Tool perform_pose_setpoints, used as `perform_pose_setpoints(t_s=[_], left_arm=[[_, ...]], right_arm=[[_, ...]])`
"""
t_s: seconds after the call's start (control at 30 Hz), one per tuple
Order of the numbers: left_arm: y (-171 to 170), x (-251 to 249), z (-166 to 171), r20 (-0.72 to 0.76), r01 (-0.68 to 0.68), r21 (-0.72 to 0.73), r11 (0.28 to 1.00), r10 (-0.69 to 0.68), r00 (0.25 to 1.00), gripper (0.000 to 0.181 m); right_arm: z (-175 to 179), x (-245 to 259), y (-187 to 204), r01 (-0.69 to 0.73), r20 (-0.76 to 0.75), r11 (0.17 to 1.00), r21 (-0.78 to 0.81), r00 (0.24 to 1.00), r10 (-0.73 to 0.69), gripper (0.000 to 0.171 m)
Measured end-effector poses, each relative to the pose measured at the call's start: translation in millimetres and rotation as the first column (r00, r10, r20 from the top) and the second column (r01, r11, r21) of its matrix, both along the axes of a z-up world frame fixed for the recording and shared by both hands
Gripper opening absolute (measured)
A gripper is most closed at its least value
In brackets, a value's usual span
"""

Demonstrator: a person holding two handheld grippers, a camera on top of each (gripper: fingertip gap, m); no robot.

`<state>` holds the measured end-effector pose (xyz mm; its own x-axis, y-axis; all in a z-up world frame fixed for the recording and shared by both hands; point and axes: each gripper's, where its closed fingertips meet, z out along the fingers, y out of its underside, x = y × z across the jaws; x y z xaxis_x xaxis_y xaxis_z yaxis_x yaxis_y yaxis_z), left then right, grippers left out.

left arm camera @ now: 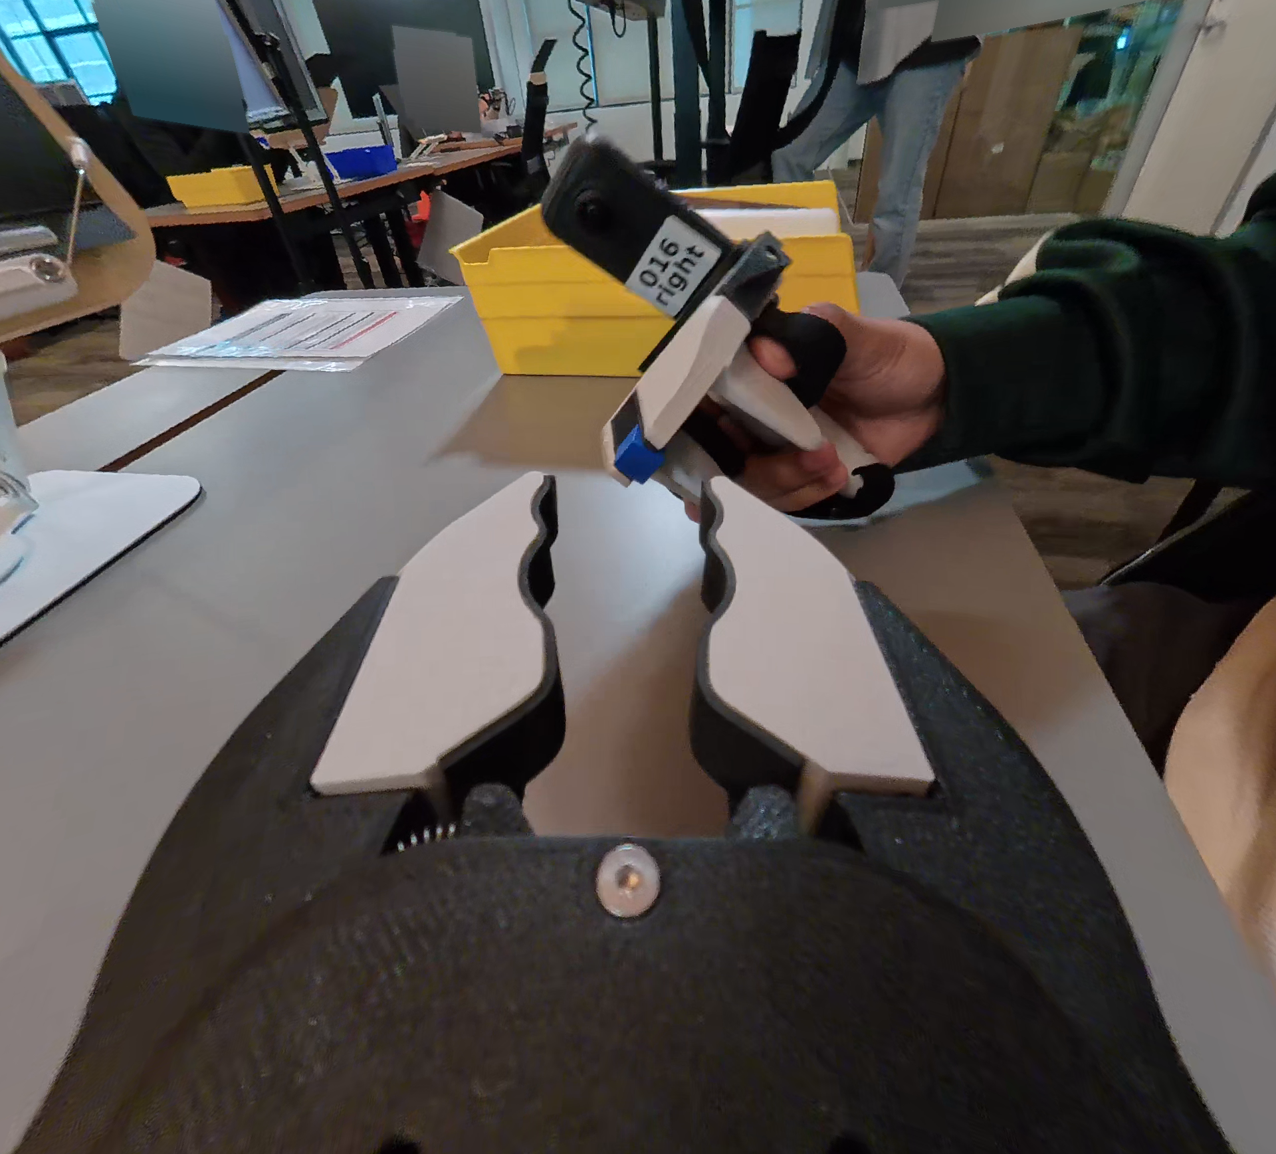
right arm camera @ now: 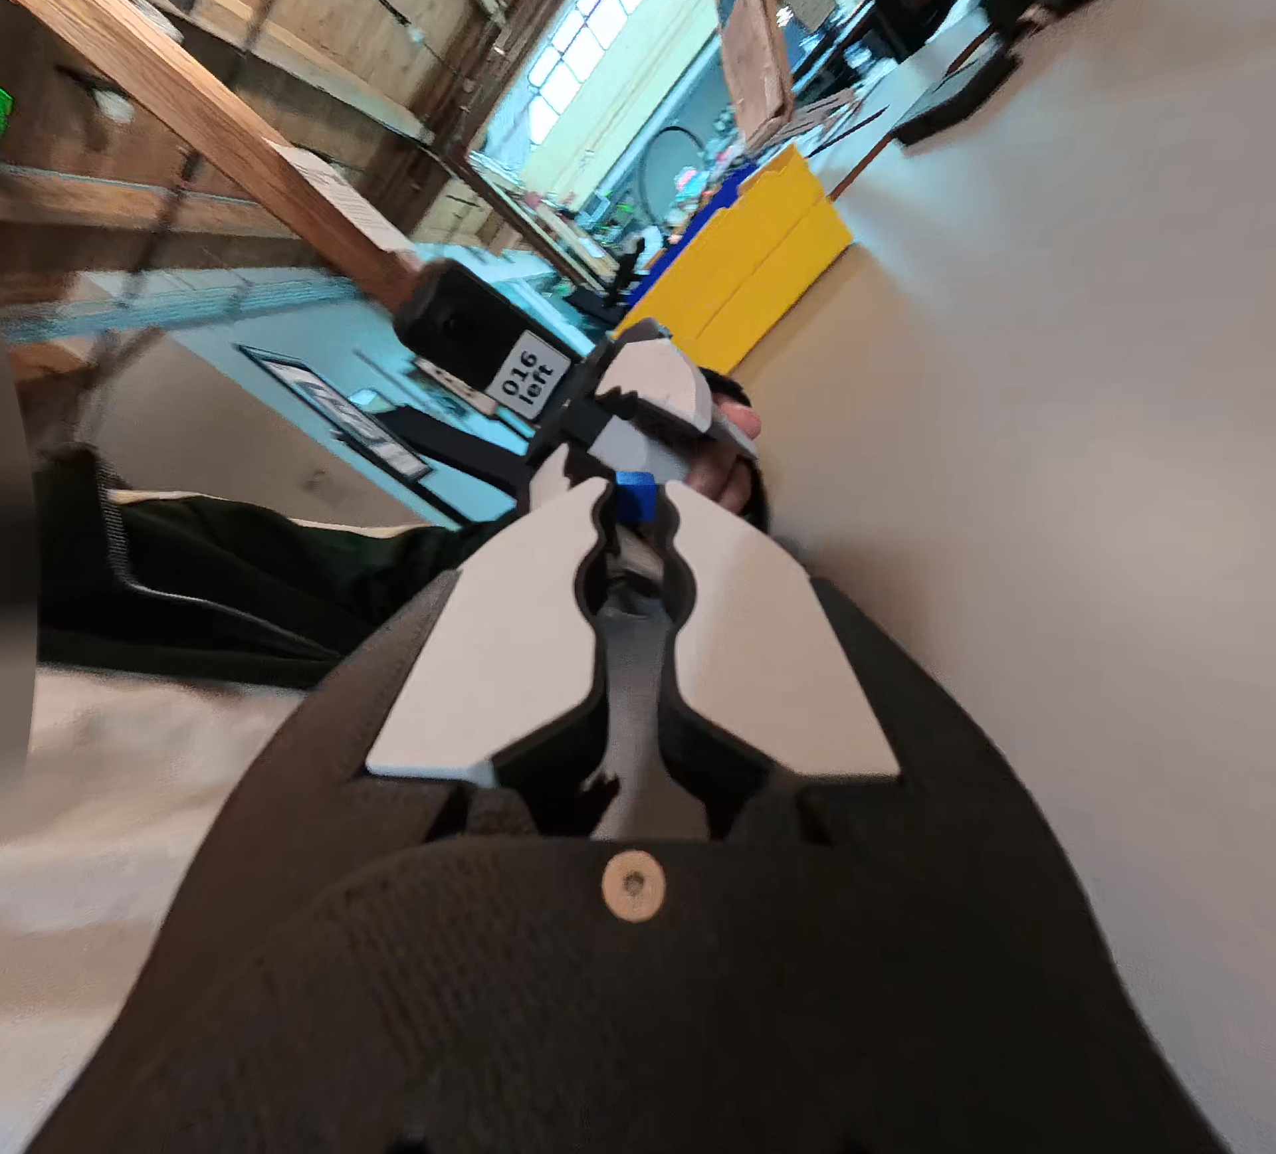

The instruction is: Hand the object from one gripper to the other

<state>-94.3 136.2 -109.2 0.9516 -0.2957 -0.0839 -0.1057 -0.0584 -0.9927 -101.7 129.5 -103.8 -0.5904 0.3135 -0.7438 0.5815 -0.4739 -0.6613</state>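
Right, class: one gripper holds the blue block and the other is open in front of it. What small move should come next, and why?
Probably ease the left gripper forward until the blue block sits between its fingers, then close. The right gripper is shut on the block, and the left one's open tips seem just short of it.

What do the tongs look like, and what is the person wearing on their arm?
Each pair of tongs has two flat white fingers with wavy black inner edges, set in a rough black body with a silver screw. The right tongs have a white and black handle, a black camera on top and a white label. The person wears a dark green sleeve.
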Motion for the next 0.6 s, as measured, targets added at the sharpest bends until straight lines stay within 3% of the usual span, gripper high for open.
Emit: perform_pose_setpoints(t_s=[0.13, 0.23, 0.3, 0.4, 0.53, 0.6], left_arm=[[0.1, -9.7, 4.8, 0.114, -0.027, 0.01, 1.0, 0.026, 0.993, 0.05], [0.1, -15.4, 6.4, 0.188, -0.044, 0.003, 0.999, 0.043, 0.981, 0.058], [-0.2, -18.4, 7.1, 0.21, -0.055, 0.001, 0.998, 0.054, 0.976, 0.062], [0.9, -21.7, 5.8, 0.222, -0.076, -0.012, 0.997, 0.076, 0.972, 0.069], [2.5, -21.4, 3.1, 0.226, -0.077, -0.028, 0.997, 0.082, 0.971, 0.072], [2.8, -20.8, 2.6, 0.221, -0.077, -0.03, 0.997, 0.081, 0.972, 0.072]], right_arm=[[16.9, 0.4, 5.0, 0.141, -0.156, 0.965, 0.221, 0.982, -0.108, 0.011], [59.1, 8.3, 29.6, 0.297, -0.276, 0.908, 0.296, 0.936, -0.217, 0.011], [94.8, 19.9, 64.2, 0.433, -0.351, 0.829, 0.355, 0.883, -0.311, 0.01], [122.8, 43.2, 140.1, 0.595, -0.364, 0.611, 0.522, 0.804, -0.471, 0.011], [86.0, 86.8, 246.1, 0.557, -0.222, 0.312, 0.77, 0.692, -0.687, 0.011], [53.4, 103.1, 275.2, 0.459, -0.124, 0.267, 0.847, 0.66, -0.741, 0.011]])
